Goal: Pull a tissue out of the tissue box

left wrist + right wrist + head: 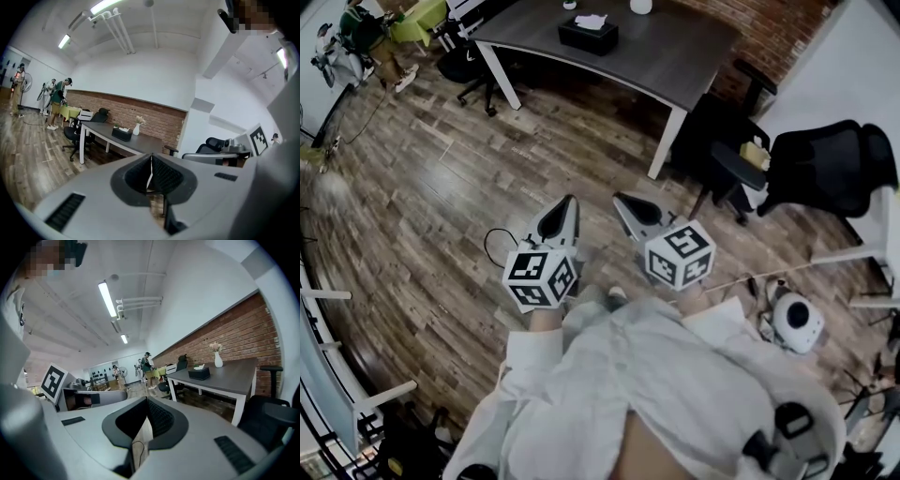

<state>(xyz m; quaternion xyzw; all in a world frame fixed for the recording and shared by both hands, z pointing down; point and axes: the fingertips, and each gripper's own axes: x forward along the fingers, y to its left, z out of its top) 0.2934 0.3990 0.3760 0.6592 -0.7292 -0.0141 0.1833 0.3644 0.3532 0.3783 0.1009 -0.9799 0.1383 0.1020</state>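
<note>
Hovering over the wood floor (441, 197), two grippers, left (567, 206) and right (622, 202), are closed and empty (jaws pressed together), well apart from the table (675, 56) bearing one tissue box (587, 38), one tissue (592, 21) poking out.

Grey left gripper (570, 202) and right gripper (621, 201), marker cubes (542, 277), white shirt (694, 375).

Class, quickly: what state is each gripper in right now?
Left gripper: closed, fingers together, holding nothing.
Right gripper: closed, fingers together, holding nothing.
</note>
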